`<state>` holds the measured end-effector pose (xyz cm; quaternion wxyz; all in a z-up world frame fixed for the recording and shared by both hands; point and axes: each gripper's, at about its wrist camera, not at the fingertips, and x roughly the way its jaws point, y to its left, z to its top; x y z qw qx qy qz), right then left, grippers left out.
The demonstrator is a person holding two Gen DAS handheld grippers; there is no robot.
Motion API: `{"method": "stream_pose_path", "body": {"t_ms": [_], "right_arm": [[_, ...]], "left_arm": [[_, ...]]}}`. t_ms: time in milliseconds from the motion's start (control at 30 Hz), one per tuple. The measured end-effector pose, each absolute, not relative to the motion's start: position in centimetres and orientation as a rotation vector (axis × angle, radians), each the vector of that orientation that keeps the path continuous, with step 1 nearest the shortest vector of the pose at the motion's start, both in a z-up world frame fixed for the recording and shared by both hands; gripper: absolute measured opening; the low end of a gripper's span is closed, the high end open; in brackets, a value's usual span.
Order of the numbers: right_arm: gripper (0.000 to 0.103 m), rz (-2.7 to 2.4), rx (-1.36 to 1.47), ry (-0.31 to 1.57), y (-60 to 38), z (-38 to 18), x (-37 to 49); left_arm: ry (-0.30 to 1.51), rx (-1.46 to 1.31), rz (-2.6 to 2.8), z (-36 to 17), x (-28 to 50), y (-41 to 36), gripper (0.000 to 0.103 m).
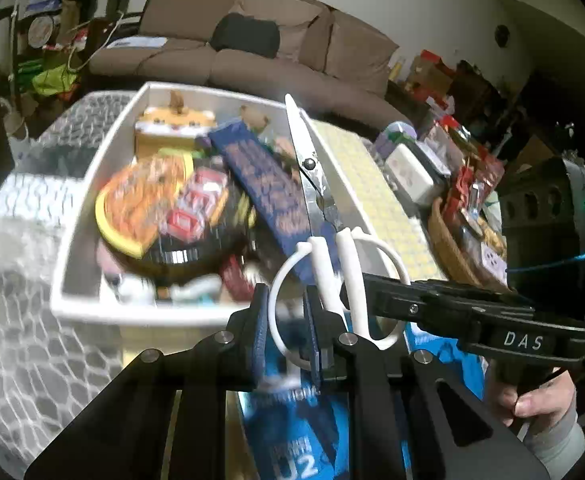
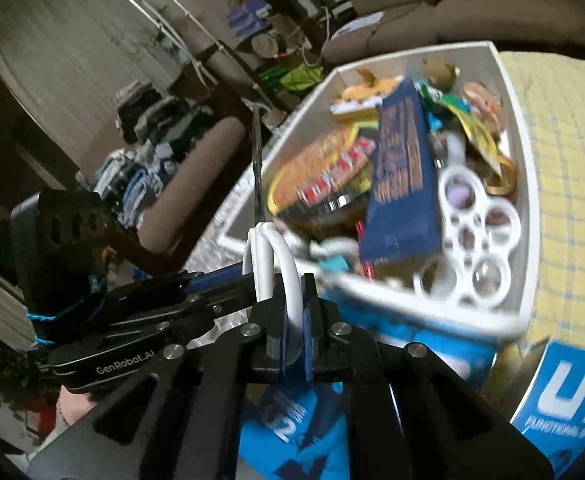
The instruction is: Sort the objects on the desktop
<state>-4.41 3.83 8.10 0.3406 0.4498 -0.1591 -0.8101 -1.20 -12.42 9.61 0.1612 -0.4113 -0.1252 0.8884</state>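
Note:
White-handled scissors [image 1: 312, 184] are held blades up, over the near edge of a white bin [image 1: 92, 184]. My left gripper [image 1: 288, 320] has its jaws either side of one white handle ring, with a visible gap. My right gripper [image 2: 292, 320] is shut on the other handle ring [image 2: 288, 280]; it shows from the side in the left wrist view [image 1: 356, 292]. The scissors show edge-on in the right wrist view [image 2: 257, 168]. The bin [image 2: 528, 184] holds a noodle bowl [image 1: 152, 208], a blue packet [image 1: 268, 184], a white ring holder [image 2: 476, 224] and toys.
A yellow checked cloth [image 1: 364, 168] covers the table beside the bin. A wicker basket [image 1: 448, 240] of snacks stands to the right. Blue boxes [image 2: 564, 400] lie under the grippers. A brown sofa [image 1: 252, 40] is behind, and a patterned grey cushion [image 1: 20, 340] is at left.

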Motion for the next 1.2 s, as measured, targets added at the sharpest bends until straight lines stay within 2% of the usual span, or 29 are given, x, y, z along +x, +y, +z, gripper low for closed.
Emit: {"method": "stream_pose_path", "body": {"t_ms": [233, 467, 567, 600, 667, 700, 733, 867, 933, 967, 1033, 1100, 1167, 1200], "right_arm": [[0.008, -2.031, 1.251, -0.544, 2.6, 8.5, -11.8], [0.008, -1.968, 1.386, -0.646, -0.6, 3.7, -18.8], [0.009, -1.987, 1.453, -0.625, -1.7, 2.2, -20.8], [0.01, -2.038, 1.472, -0.582, -1.7, 2.1, -21.1], [0.032, -2.097, 1.479, -0.523, -1.5, 2.6, -21.1], [0.047, -2.12, 1.465, -0.494, -1.3, 3.0, -20.8], [0.051, -2.142, 1.441, -0.459, -1.0, 3.6, -20.4], [0.053, -2.166, 1.386, -0.422, 0.2, 5.5, -18.6], [0.062, -2.194, 1.359, -0.416, 1.0, 6.6, -17.3], [0.064, -2.22, 1.345, -0.396, 1.4, 7.2, -16.5], [0.074, -2.252, 1.334, -0.359, 2.1, 7.9, -15.2], [0.078, -2.288, 1.335, -0.316, 3.0, 8.5, -13.7], [0.087, -2.321, 1.344, -0.282, 4.1, 9.0, -12.3], [0.098, -2.339, 1.344, -0.267, 4.5, 9.2, -11.5]], "left_arm": [[-0.296, -1.287, 2.558, 10.2, -8.0, -14.9, 0.015], [-0.195, -1.468, 2.566, 6.5, -14.1, -17.1, 0.016], [-0.205, -1.49, 2.619, 6.0, -15.2, -18.3, 0.03], [-0.239, -1.472, 2.631, 6.2, -15.1, -18.7, 0.041], [-0.283, -1.439, 2.643, 6.5, -14.6, -19.4, 0.05], [-0.288, -1.434, 2.651, 6.6, -14.4, -19.5, 0.054], [-0.284, -1.431, 2.659, 6.7, -14.0, -19.5, 0.059], [-0.279, -1.398, 2.689, 7.4, -11.9, -18.9, 0.071], [-0.283, -1.387, 2.703, 7.8, -10.7, -18.4, 0.08], [-0.28, -1.375, 2.711, 8.1, -10.0, -18.0, 0.08], [-0.264, -1.358, 2.717, 8.5, -8.9, -17.1, 0.087], [-0.26, -1.347, 2.718, 8.8, -7.8, -16.3, 0.091], [-0.256, -1.351, 2.707, 8.9, -6.9, -15.4, 0.096], [-0.245, -1.358, 2.7, 8.8, -6.4, -14.8, 0.1]]}}
